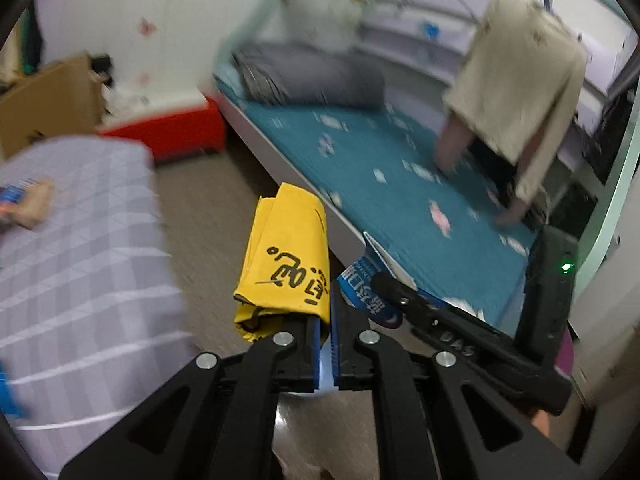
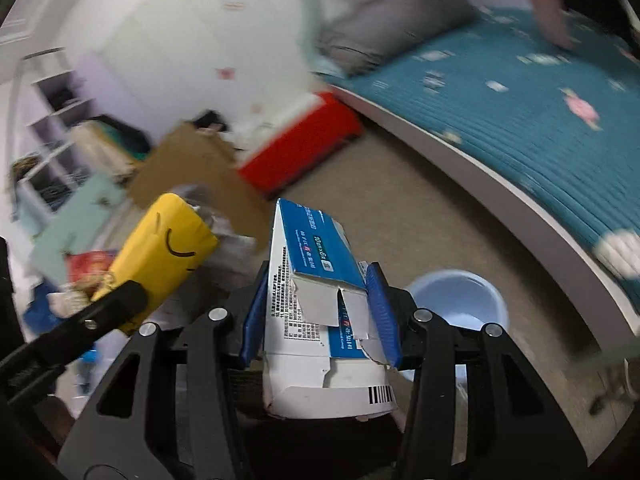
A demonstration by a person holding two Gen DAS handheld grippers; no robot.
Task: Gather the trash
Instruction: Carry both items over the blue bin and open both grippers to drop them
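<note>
In the left wrist view my left gripper [image 1: 326,320] is shut on a folded yellow paper wrapper [image 1: 286,264] with black writing, which sticks up past the fingertips. In the right wrist view my right gripper [image 2: 319,280] is shut on a torn blue and white carton [image 2: 316,304], its blue pads [image 2: 256,320] pressing both sides. The same carton [image 1: 362,292] shows just right of the yellow wrapper, so the two grippers sit close side by side. A pale blue bin [image 2: 460,300] stands on the floor below and right of the carton. The yellow wrapper [image 2: 168,248] also shows at the left.
A bed with a teal sheet [image 1: 400,168] fills the right, with a grey rolled quilt [image 1: 312,76] and a person in a beige top [image 1: 520,80] kneeling on it. A red box [image 1: 180,132] and a cardboard box [image 1: 52,96] stand by the wall. A lilac checked cloth [image 1: 80,260] lies left.
</note>
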